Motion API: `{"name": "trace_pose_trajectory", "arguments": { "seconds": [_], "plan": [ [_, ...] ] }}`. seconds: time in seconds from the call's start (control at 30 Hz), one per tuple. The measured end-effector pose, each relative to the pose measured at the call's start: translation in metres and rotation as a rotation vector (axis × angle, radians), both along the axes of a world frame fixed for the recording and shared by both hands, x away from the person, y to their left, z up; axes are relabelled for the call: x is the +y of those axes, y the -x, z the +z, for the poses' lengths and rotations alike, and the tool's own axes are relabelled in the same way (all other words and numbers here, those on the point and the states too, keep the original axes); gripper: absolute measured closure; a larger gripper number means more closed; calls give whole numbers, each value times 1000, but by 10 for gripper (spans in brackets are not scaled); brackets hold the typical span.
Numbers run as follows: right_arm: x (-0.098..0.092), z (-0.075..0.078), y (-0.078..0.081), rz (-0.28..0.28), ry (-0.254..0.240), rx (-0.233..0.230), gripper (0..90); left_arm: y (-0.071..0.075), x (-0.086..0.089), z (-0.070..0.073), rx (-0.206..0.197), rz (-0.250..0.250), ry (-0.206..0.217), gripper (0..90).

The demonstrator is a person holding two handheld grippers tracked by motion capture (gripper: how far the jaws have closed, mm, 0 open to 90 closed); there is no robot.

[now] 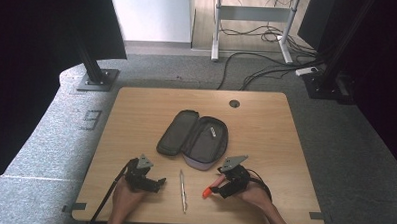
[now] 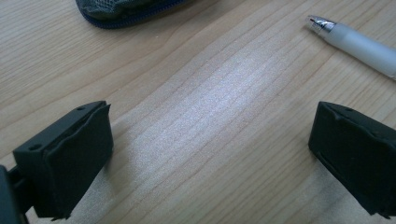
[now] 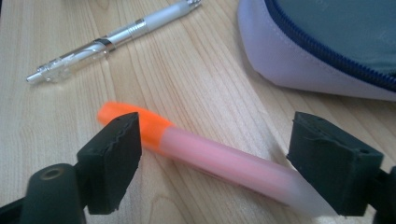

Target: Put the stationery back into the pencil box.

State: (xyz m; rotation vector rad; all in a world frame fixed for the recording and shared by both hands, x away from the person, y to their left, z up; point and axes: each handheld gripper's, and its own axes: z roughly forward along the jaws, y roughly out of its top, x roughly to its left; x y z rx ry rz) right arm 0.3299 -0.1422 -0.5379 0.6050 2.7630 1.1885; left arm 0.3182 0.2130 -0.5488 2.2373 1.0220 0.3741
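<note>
An orange highlighter (image 1: 208,190) (image 3: 219,161) lies on the wooden table (image 1: 266,129), orange cap toward the left. My right gripper (image 1: 222,187) (image 3: 215,140) is low over it, open, with one jaw on each side of the highlighter's body; the pads do not press on it. A clear-and-silver pen (image 1: 183,191) (image 3: 112,37) (image 2: 359,44) lies between the two hands. My left gripper (image 1: 156,183) (image 2: 210,140) rests near the front left, open wide over bare wood with nothing between its fingers.
An open grey pencil case (image 1: 193,137) (image 3: 327,42) (image 2: 126,9) with a blue zip lies at the table's middle, just beyond both grippers. A cable hole (image 1: 234,103) sits near the far edge. Stands and cables are on the floor behind.
</note>
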Motion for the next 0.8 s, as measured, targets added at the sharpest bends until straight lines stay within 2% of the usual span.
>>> {"name": "trace_pose_trajectory", "arguments": {
  "seconds": [0.27,0.5,0.8],
  "plan": [
    [-1,-7,3,9,22,-8,308,0,0,0,0,0,0,0],
    [-2,-6,8,3,32,-47,503,0,0,0,0,0,0,0],
    [-2,-4,7,-23,36,-40,664,0,0,0,0,0,0,0]
  ]
}}
